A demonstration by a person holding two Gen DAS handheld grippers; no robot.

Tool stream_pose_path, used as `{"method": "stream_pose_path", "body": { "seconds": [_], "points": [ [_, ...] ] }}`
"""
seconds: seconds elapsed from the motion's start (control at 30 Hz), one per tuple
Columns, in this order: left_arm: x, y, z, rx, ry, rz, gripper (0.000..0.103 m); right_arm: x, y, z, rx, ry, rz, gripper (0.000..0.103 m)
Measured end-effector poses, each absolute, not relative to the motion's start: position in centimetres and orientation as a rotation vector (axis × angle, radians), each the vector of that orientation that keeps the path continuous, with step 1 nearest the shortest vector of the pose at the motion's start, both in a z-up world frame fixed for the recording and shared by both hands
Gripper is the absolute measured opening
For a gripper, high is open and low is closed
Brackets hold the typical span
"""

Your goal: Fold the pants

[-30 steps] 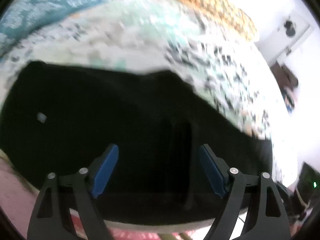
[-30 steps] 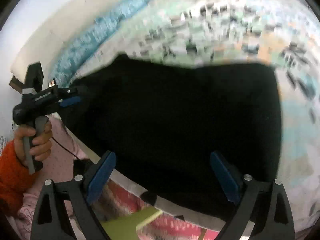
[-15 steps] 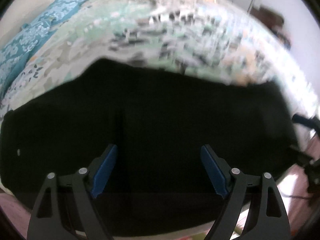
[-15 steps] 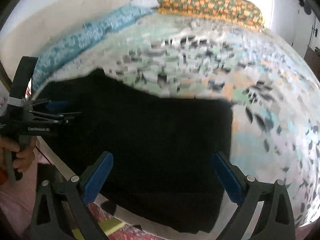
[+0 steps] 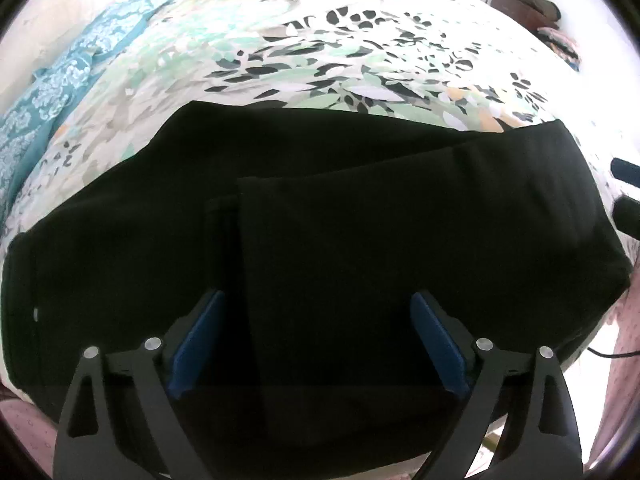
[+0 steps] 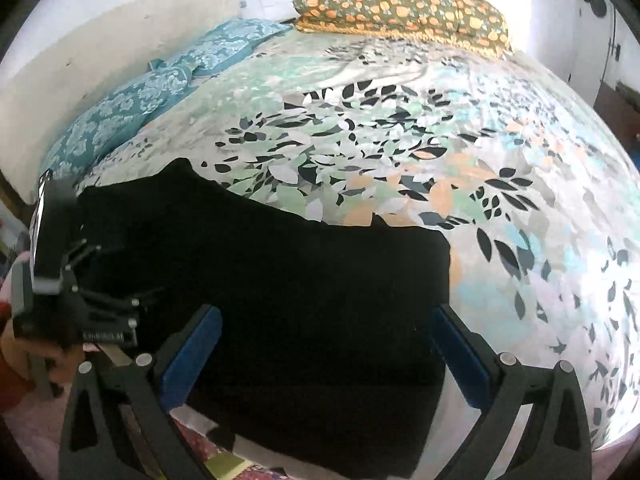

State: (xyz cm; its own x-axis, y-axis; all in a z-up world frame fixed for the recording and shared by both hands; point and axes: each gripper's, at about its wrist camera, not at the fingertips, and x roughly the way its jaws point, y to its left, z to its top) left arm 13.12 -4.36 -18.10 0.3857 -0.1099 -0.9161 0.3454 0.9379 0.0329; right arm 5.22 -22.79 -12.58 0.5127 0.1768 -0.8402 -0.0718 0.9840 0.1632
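Black pants (image 5: 320, 240) lie flat across the near edge of a bed with a leaf-patterned sheet (image 5: 360, 60). An upper layer is folded over, with its edge running down the middle. My left gripper (image 5: 316, 344) is open and empty, just above the pants' near part. My right gripper (image 6: 324, 356) is open and empty over the pants (image 6: 300, 280) near their right end. The left gripper also shows at the left of the right wrist view (image 6: 92, 312), held by a hand.
A teal patterned pillow (image 6: 160, 92) lies at the bed's left side. An orange-dotted folded blanket (image 6: 400, 8) sits at the far end. Dark furniture (image 5: 528, 4) stands at the far right. The bed's front edge (image 6: 248, 452) runs just below the grippers.
Both grippers have swung and pulled back from the pants, the views steadying after blur. Both stayed open. The pants lie still.
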Motion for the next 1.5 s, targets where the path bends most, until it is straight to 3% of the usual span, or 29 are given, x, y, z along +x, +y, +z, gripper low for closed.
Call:
{"method": "stream_pose_path", "body": {
  "seconds": [0.17, 0.43, 0.57, 0.93, 1.1, 1.5],
  "points": [
    [13.1, -4.4, -18.2, 0.229, 1.138, -0.287, 0.097, 5.9, -21.2, -16.6, 0.027, 1.15, 0.11, 0.103],
    [13.7, -3.7, -18.6, 0.186, 1.166, -0.275, 0.103, 7.6, -21.8, -14.1, 0.029, 1.112, 0.094, 0.103],
    [13.6, -3.8, -18.7, 0.192, 1.161, -0.276, 0.103, 9.7, -22.7, -17.8, 0.056, 1.265, 0.089, 0.103],
    [13.5, -3.7, -18.6, 0.194, 1.162, -0.278, 0.103, 5.0, -21.0, -11.1, 0.039, 1.091, 0.126, 0.103],
    [13.5, -3.7, -18.7, 0.193, 1.164, -0.278, 0.103, 4.0, -20.3, -17.2, 0.027, 1.27, 0.142, 0.103],
    [13.6, -3.2, -18.5, 0.166, 1.179, -0.273, 0.102, 4.3, -20.0, -17.4, 0.016, 1.24, 0.094, 0.103]
  ]
}}
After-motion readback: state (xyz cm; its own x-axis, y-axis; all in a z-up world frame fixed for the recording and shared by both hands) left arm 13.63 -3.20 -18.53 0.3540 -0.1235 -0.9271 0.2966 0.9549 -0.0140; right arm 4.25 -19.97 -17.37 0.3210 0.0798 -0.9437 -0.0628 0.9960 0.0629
